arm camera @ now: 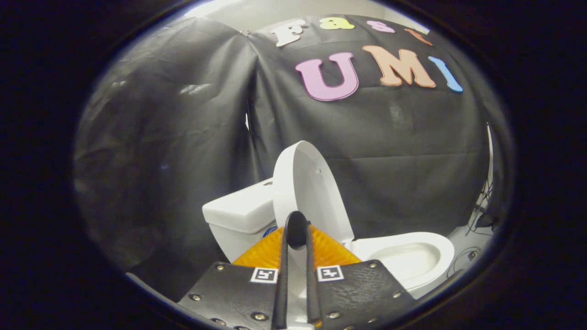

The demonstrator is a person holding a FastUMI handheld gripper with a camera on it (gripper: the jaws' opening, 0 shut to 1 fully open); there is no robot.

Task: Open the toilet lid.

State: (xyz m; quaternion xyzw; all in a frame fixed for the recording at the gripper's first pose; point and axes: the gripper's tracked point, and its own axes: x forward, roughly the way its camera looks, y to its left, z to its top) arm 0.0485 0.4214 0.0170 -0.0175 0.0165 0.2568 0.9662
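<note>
The white toilet lid (306, 183) stands raised and nearly upright, leaning back toward the white tank (240, 213). Below and to the right of it the seat and bowl (408, 256) lie uncovered. My gripper (296, 228) is in front of the lower part of the lid. Its two fingertips meet with only a thin slit left below them, so it is shut. I see nothing held between the tips, and I cannot tell whether they touch the lid.
Black cloth walls (174, 151) stand close behind and to the left of the toilet. Cables (481, 215) hang and lie on the pale floor beyond the bowl's front end.
</note>
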